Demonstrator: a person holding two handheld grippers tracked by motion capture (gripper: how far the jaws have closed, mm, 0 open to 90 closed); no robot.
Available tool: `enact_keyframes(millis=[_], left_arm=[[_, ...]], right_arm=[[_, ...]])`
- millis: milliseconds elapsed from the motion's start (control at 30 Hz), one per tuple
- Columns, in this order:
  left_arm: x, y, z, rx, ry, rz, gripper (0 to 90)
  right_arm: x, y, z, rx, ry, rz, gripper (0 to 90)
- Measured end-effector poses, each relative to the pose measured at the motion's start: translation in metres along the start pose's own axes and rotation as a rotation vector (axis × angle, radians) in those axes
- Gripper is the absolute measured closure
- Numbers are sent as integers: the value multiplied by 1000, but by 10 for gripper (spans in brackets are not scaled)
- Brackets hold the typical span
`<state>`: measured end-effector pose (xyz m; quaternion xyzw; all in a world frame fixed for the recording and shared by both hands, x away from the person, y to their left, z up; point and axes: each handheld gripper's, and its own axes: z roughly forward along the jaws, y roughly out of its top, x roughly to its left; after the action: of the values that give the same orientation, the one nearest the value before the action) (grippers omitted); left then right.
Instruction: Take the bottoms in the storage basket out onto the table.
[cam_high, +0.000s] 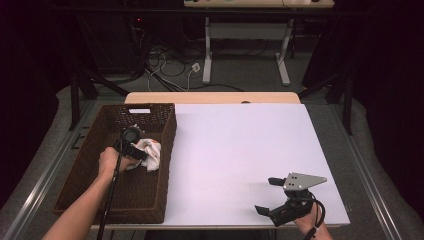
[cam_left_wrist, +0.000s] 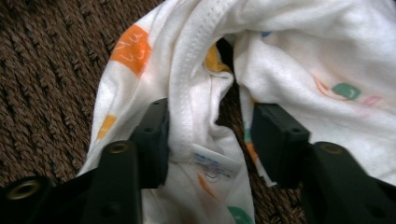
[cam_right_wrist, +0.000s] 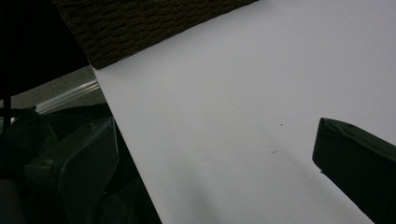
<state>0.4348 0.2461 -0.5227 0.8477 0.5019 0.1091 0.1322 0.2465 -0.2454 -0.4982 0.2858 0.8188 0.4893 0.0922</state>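
In the wicker basket (cam_high: 100, 150), the left gripper (cam_left_wrist: 210, 135) half-closed around a soft, light baby garment's (cam_left_wrist: 299, 60) ribbed hem, likeliest to hold; pads not yet pinching.

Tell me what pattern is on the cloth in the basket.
White cloth with small orange, yellow and green patches; clearest in the left gripper view.

Soft knit cloth garment (cam_left_wrist: 299, 60) (printed), rough woven wicker basket (cam_high: 165, 150), matt white tabletop (cam_high: 250, 150).
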Motion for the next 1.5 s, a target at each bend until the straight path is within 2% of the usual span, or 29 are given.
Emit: enact_keyframes(millis=[33, 67, 233, 333, 500, 667, 833, 933, 967, 1067, 1100, 1233, 1333, 1400, 1500], left_arm=[[-1, 1, -1, 3, 28, 7, 592], [0, 0, 0, 7, 30, 11, 640], [0, 0, -1, -5, 31, 9, 706], [-1, 1, -3, -6, 54, 29, 744], [-2, 2, -6, -15, 62, 31, 808], [-2, 2, -15, -38, 40, 21, 809], [-7, 3, -23, -61, -16, 16, 801], [-8, 3, -23, -63, -40, 12, 770], [-9, 4, -21, -55, -72, 11, 727], [-11, 4, -18, -46, -90, 12, 594], [-12, 5, -15, -39, -107, 11, 521], [-14, 8, -11, -37, -106, 11, 323], [-15, 8, -7, -44, -102, 1, 248], [-15, 7, -3, -43, -95, -1, 246], [-14, 6, -1, -58, -98, -7, 331]], right_arm=[[0, 0, 0, 2, 5, 0, 0], [0, 0, 0, 2, 5, 0, 0], [0, 0, 0, 0, 4, -1, 1], [0, 0, 0, 8, 1, -1, 1], [0, 0, 0, 5, 3, -3, 1], [0, 0, -1, 2, 2, -2, 1], [0, 0, 0, 7, 2, -2, 1], [0, 1, 0, 13, 2, -3, 1], [0, 1, 0, 13, 1, -6, 1], [0, 1, 0, 14, 2, -3, 1], [0, 0, 0, 10, 2, -4, 1], [-1, 0, 0, 12, -2, -7, 1], [0, 0, 1, 18, 1, -6, 1], [0, 0, 1, 18, 1, -6, 1], [0, 0, 1, 18, 0, -5, 1]])
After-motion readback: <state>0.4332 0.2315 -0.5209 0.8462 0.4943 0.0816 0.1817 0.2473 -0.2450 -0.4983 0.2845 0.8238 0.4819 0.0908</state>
